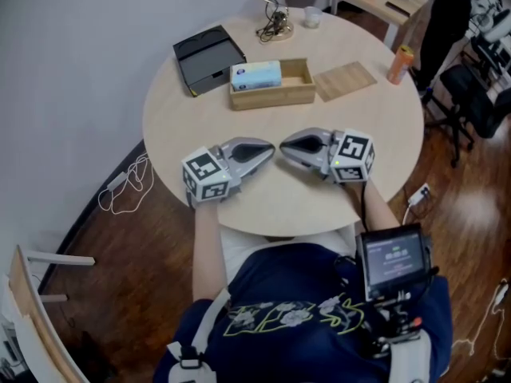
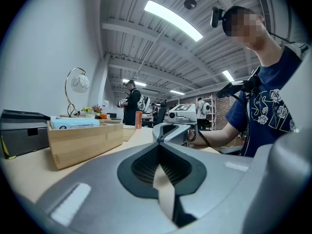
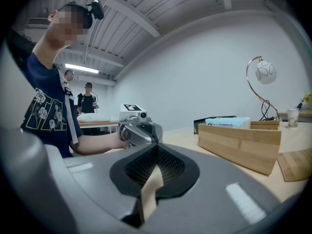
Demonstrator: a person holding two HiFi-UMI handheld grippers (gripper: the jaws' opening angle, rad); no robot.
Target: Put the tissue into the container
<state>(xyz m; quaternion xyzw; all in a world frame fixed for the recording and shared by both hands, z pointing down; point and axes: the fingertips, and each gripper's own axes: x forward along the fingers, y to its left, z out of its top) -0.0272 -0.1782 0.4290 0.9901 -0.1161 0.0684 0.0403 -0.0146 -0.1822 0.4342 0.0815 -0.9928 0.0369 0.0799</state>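
The pale blue soft pack of tissues [image 1: 255, 74] lies in the left end of an open rectangular box of light wood [image 1: 271, 96], on the far half of a round table of pale wood [image 1: 319, 202]. Its top stands a little above the box's rim. If that box is the container meant, the pack already looks to be in place. A dark grey open plastic case [image 1: 209, 58] just left of the box could be the one meant instead. The pack should handle as light and squashy, with a thin film wrap that is smooth and probably slippery, so a hard pinch would dent it and a loose one might let it slide. The safest hold looks to be across its short width near the middle, on the part that clears the rim, since the box walls sit close around its lower sides. The box is stiff, square-edged and matt, with visible grain, and a flat thin board of like wood [image 1: 343, 80] lies just right of it. The left gripper [image 1: 270, 153] and the right gripper [image 1: 286, 144], smooth grey shells with dark ribbed pads, rest near the table's front edge, tips nearly meeting, each with jaws closed on nothing, well apart from the pack.
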